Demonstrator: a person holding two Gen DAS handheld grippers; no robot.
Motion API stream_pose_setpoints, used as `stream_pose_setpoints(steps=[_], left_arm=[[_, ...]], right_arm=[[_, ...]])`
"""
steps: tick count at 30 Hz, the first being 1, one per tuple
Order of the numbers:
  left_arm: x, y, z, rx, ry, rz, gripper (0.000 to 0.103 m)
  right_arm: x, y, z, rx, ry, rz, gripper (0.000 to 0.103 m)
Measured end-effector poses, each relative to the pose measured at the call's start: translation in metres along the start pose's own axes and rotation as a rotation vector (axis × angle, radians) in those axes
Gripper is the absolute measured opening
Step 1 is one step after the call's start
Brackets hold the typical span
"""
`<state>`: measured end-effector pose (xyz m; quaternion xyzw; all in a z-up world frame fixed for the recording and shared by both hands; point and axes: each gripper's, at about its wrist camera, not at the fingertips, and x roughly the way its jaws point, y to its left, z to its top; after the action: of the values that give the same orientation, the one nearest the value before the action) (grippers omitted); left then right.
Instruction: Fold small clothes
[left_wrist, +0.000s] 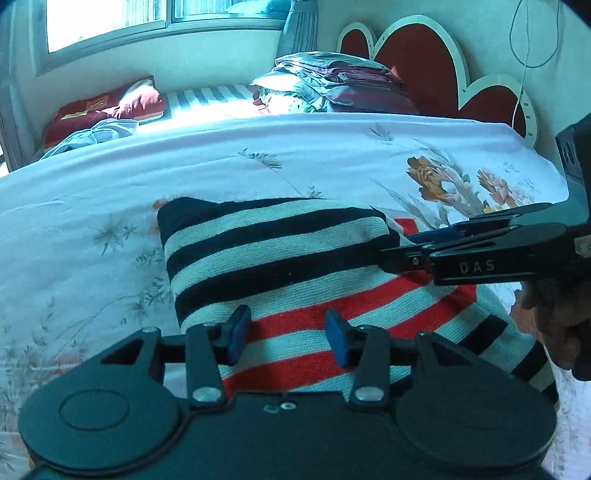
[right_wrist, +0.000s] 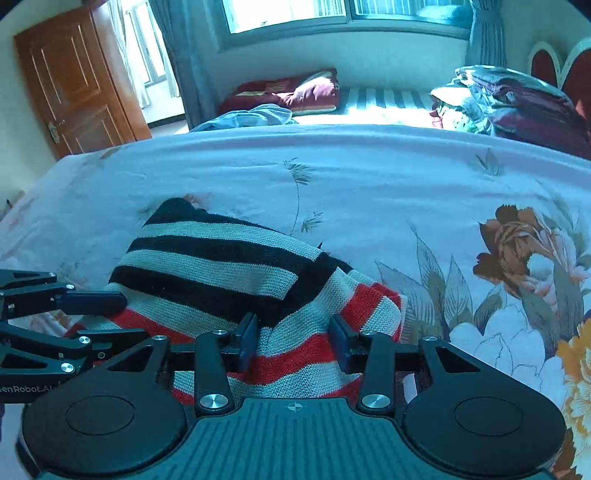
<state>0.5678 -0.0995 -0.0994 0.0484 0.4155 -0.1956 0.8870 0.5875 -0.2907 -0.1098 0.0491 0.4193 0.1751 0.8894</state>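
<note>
A: Where's the striped sweater?
B: On the bed, near edge, part-folded, black-striped flap laid over the red stripes. Long axis runs left-right.
A: Jaws?
B: Left gripper & right gripper both apart, nothing clamped, sweater directly below/ahead of each.
A: Nearer hand?
B: Right one, prob., to the right-hand fold.

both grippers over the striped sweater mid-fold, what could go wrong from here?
1. Both the left gripper and the right gripper are open above the striped sweater, so the folded-over black-striped flap may spring back.
2. The grippers sit close together; they could collide.
</note>
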Motion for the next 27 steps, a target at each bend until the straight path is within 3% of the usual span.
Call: stream_pose_setpoints(steps=[4,6,9,12,17,18,20,23,26,27], left_arm=[[-0.012,0.003,0.001,0.015,-0.029,-0.016,0.041],[-0.008,0.005,0.001,0.009,-0.030,-0.021,0.041],[-0.009,0.007,0.010,0.010,-0.057,-0.016,0.041],[-0.007,0.010,0.012,0.017,-0.053,-0.011,0.041],[0.006,0.009,0.004,0.047,-0.020,-0.003,0.042],[0.007,0.007,0.003,0.051,-0.023,0.006,0.042],[0.007,0.006,0.003,0.051,-0.034,0.021,0.041],[0.008,0.005,0.001,0.046,-0.063,0.034,0.041],[0.018,0.002,0.002,0.082,-0.073,0.048,0.041],[0.023,0.001,0.004,0.095,-0.068,0.055,0.041]], right_arm=[[-0.031,0.000,0.004,0.029,-0.112,0.027,0.039],[-0.030,-0.006,0.012,0.071,-0.117,-0.002,0.039],[-0.024,-0.030,0.023,0.187,-0.109,-0.105,0.039],[-0.028,-0.051,0.017,0.268,-0.077,-0.071,0.039],[-0.019,-0.045,0.004,0.231,0.016,-0.042,0.038],[-0.021,-0.044,0.004,0.225,-0.001,-0.031,0.023],[-0.023,-0.040,0.004,0.189,-0.031,0.003,0.009],[-0.036,-0.025,0.003,0.056,-0.147,-0.028,0.007],[-0.048,-0.025,0.000,0.040,-0.275,-0.046,0.007],[-0.042,-0.028,-0.001,0.049,-0.260,-0.060,0.007]])
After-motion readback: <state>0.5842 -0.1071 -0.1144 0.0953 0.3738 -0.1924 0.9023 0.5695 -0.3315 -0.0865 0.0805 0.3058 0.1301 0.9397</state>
